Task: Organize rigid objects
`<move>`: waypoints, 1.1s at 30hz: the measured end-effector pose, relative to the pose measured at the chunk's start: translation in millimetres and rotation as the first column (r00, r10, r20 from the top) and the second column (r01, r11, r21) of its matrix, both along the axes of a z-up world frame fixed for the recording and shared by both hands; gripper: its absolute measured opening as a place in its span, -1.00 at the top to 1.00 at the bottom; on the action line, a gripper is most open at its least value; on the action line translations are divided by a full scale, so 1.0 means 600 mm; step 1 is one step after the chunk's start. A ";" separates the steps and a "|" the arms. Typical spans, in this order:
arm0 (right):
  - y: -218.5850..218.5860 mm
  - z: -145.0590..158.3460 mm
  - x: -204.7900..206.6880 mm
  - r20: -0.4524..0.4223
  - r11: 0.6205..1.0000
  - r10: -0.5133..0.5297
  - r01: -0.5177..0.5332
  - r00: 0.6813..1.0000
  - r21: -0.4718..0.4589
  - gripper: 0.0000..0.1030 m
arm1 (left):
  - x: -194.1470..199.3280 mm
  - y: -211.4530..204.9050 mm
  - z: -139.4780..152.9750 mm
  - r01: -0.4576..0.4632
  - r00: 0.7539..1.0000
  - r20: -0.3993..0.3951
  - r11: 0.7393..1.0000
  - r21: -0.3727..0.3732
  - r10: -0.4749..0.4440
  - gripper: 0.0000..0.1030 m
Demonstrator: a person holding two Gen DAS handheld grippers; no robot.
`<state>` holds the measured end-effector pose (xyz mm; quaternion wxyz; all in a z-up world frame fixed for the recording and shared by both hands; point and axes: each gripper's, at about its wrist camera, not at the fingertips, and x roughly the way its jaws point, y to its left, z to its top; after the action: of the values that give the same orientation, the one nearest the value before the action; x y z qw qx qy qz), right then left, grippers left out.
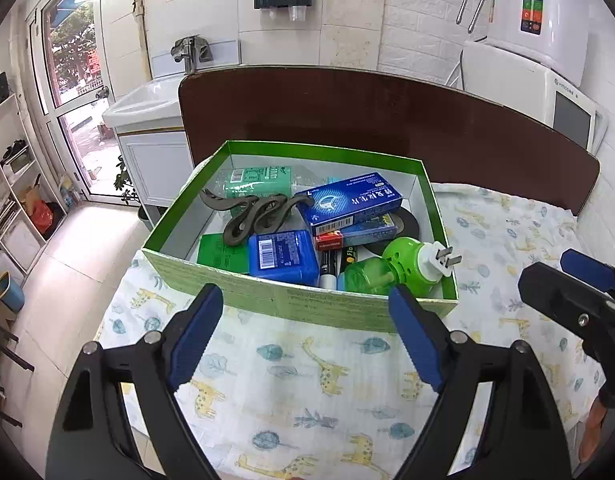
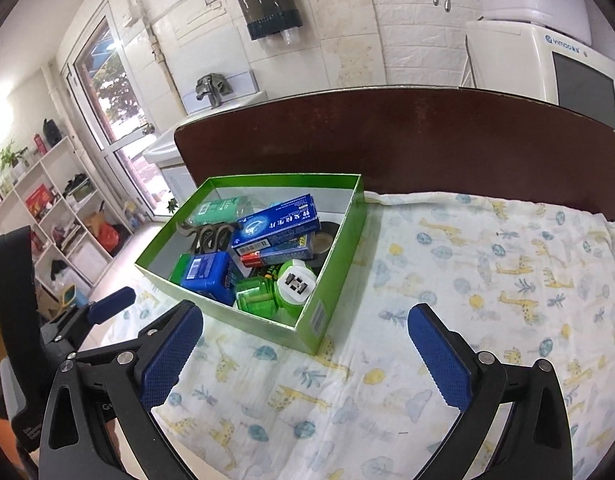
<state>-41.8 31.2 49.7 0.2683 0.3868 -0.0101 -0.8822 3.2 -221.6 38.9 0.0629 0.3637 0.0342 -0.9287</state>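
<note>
Hovering: both grippers hang over the bed, tilted down, with no item between their pads.
Left gripper (image 1: 305,302): fingers (image 1: 195,332) spread wide, empty; only giraffe-print sheet (image 1: 299,380) shows between them.
Right gripper (image 2: 303,328): fingers (image 2: 441,360) at full spread, empty; it sits off to the right of the left gripper's fingers, apart from the box.
Green box (image 1: 347,304): just ahead of the left fingertips, near wall facing them; ahead and left of the right fingertips, its near corner closest.
Contents: green plug-in vaporizer (image 1: 399,260) in the corner nearest the fingers; blue packet (image 1: 283,256) beside it; blue carton (image 1: 349,202) lying on top, further in; dark curved piece (image 1: 255,216) and green-labelled bottle (image 1: 255,184) at the far side.
Loose items: none visible on the sheet near either gripper.
Step (judgement): the collecting phase looks finished or nearly so; everything seen is inside the box.
Next move (judgement): check the bed for strays outside these views; otherwise reach in to straighten the tilted carton, approaching from above to clear the wall.
Risk: nudging the light cardboard box across the soft sheet.
</note>
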 end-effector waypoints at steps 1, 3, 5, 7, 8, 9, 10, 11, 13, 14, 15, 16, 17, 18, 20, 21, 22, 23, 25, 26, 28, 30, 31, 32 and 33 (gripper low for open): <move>0.000 0.003 0.000 -0.004 1.000 -0.002 0.002 1.000 0.000 -1.00 | 0.001 -0.001 0.003 -0.001 1.000 -0.003 1.000 0.000 0.001 -0.69; 0.001 0.006 0.001 -0.009 1.000 -0.010 0.010 1.000 0.004 -1.00 | 0.001 -0.004 0.006 0.001 1.000 -0.006 1.000 -0.002 -0.001 -0.71; 0.002 0.007 0.001 -0.013 1.000 -0.015 0.015 1.000 0.003 -1.00 | 0.001 -0.005 0.007 0.001 1.000 -0.003 1.000 -0.005 -0.001 -0.71; 0.004 0.007 0.002 -0.010 1.000 -0.019 0.019 1.000 0.000 -1.00 | 0.001 -0.007 0.006 -0.001 1.000 0.002 1.000 -0.008 0.001 -0.71; 0.004 0.006 0.002 -0.007 1.000 -0.020 0.020 1.000 -0.002 -1.00 | 0.000 -0.009 0.006 0.001 1.000 0.003 1.000 -0.008 0.000 -0.71; 0.004 0.004 0.002 -0.004 1.000 -0.021 0.021 1.000 -0.001 -1.00 | 0.001 -0.010 0.005 0.000 1.000 0.004 1.000 -0.007 0.000 -0.71; 0.004 0.002 0.001 0.000 1.000 -0.022 0.022 1.000 0.001 -1.00 | 0.001 -0.012 0.005 -0.001 1.000 0.004 1.000 -0.005 0.001 -0.71; 0.003 -0.001 0.001 0.005 1.000 -0.021 0.021 1.000 0.003 -1.00 | 0.002 -0.014 0.004 -0.002 1.000 0.005 1.000 -0.003 0.002 -0.71; 0.000 -0.005 0.002 0.015 1.000 -0.017 0.017 1.000 0.007 -1.00 | 0.004 -0.014 0.003 -0.007 1.000 0.011 1.000 -0.002 0.007 -0.71; -0.001 -0.008 0.002 0.019 1.000 -0.015 0.015 1.000 0.010 -1.00 | 0.004 -0.015 0.002 -0.009 1.000 0.013 1.000 -0.002 0.009 -0.71; -0.003 -0.009 0.003 0.022 1.000 -0.013 0.012 1.000 0.013 -1.00 | 0.005 -0.016 0.002 -0.009 1.000 0.014 1.000 -0.001 0.009 -0.71; -0.004 -0.011 0.004 0.024 1.000 -0.009 0.009 1.000 0.015 -1.00 | 0.006 -0.016 0.002 -0.009 1.000 0.014 1.000 -0.002 0.009 -0.71; -0.006 -0.011 0.005 0.024 1.000 -0.007 0.006 1.000 0.016 -1.00 | 0.006 -0.016 0.003 -0.009 1.000 0.012 1.000 -0.004 0.009 -0.71; -0.007 -0.012 0.006 0.023 1.000 -0.004 0.004 1.000 0.018 -1.00 | 0.006 -0.016 0.004 -0.009 1.000 0.010 1.000 -0.004 0.009 -0.71; -0.008 -0.012 0.008 0.023 1.000 -0.001 0.001 1.000 0.018 -1.00 | 0.008 -0.016 0.006 -0.007 1.000 0.005 1.000 -0.002 0.007 -0.71; -0.008 -0.012 0.008 0.025 1.000 -0.001 0.000 1.000 0.018 -1.00 | 0.009 -0.016 0.007 -0.007 1.000 0.003 1.000 0.000 0.007 -0.71; -0.008 -0.013 0.008 0.027 1.000 -0.001 0.001 1.000 0.017 -1.00 | 0.010 -0.016 0.007 -0.007 1.000 0.000 1.000 0.000 0.007 -0.71; -0.008 -0.013 0.009 0.027 1.000 -0.002 0.001 1.000 0.017 -1.00 | 0.011 -0.015 0.008 -0.006 1.000 -0.002 1.000 0.000 0.006 -0.71; -0.007 -0.013 0.009 0.029 1.000 -0.004 0.003 1.000 0.020 -1.00 | 0.013 -0.013 0.008 -0.007 1.000 -0.002 1.000 -0.002 0.007 -0.71; -0.007 -0.013 0.009 0.029 1.000 -0.004 0.004 1.000 0.019 -1.00 | 0.014 -0.011 0.008 -0.008 1.000 -0.002 1.000 -0.003 0.008 -0.71; -0.006 -0.013 0.009 0.031 1.000 -0.006 0.006 1.000 0.019 -1.00 | 0.016 -0.009 0.009 -0.005 1.000 -0.002 1.000 -0.003 0.005 -0.71; -0.006 -0.012 0.010 0.030 1.000 -0.007 0.006 1.000 0.019 -1.00 | 0.016 -0.008 0.010 -0.003 1.000 -0.003 1.000 -0.004 0.003 -0.72; -0.006 -0.013 0.008 0.030 1.000 -0.005 0.005 1.000 0.019 -1.00 | 0.018 -0.007 0.010 -0.002 1.000 -0.003 1.000 -0.005 0.002 -0.72; -0.006 -0.012 0.009 0.030 1.000 -0.006 0.005 1.000 0.020 -1.00 | 0.018 -0.006 0.010 0.000 1.000 -0.004 1.000 -0.006 0.000 -0.73; -0.007 -0.012 0.010 0.030 1.000 -0.005 0.005 1.000 0.022 -1.00 | 0.018 -0.006 0.011 0.001 1.000 -0.007 1.000 -0.007 -0.001 -0.74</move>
<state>-36.0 27.3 42.2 0.2616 0.4028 -0.0053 -0.8771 14.2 -225.3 45.5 0.0637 0.3605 0.0309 -0.9301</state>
